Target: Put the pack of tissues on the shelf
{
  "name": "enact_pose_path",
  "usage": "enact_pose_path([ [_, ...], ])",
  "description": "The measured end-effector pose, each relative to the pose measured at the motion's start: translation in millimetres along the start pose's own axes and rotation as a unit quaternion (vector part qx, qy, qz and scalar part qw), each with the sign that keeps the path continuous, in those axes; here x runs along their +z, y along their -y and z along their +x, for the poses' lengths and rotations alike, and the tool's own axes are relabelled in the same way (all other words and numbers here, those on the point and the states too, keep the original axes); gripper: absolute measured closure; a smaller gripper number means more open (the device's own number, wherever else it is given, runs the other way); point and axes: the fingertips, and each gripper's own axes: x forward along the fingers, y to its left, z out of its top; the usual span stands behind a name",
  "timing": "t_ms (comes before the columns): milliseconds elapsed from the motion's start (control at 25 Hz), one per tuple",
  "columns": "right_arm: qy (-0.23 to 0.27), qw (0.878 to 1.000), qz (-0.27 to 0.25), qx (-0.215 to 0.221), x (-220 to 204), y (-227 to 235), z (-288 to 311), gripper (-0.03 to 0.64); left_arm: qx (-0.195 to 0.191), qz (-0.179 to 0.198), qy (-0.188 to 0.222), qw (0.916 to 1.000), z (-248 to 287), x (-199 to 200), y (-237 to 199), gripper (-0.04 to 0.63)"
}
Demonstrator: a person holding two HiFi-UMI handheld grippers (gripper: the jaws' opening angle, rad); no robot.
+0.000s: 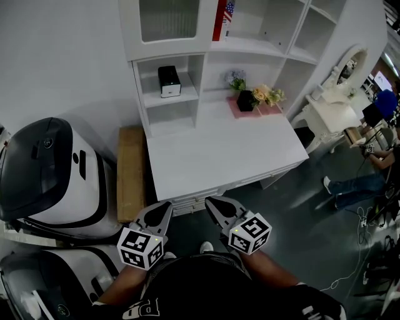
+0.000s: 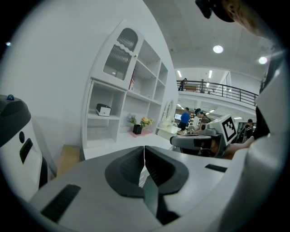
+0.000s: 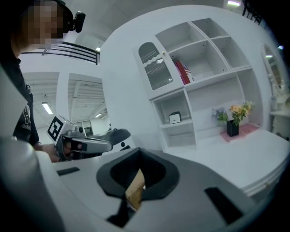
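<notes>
The shelves [image 1: 250, 45] stand at the back of the desk [image 1: 219, 156]. A box [image 1: 169, 81] sits in the left shelf. Flowers [image 1: 250, 97] sit on the desk, right of the box. A book [image 1: 220, 19] stands higher up. A board [image 1: 131, 172] lies left of the desk. A big machine [image 1: 50, 169] is left of the board.

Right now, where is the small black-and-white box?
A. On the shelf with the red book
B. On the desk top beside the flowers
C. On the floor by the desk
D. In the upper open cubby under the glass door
D: the black-and-white box sits in the upper open cubby just below the glass door, well apart from the flowers on the desk top.
</notes>
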Motion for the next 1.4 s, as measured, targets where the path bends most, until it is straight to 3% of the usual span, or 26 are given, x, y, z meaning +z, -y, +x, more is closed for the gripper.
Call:
enact_pose_path([
  [1400, -0.004, 1.000, 0.008, 0.004, -5.6, 7.3, -2.4, 0.609, 0.012, -0.009, 0.004, 0.9999, 4.1, -1.6, 1.8, 0.580],
])
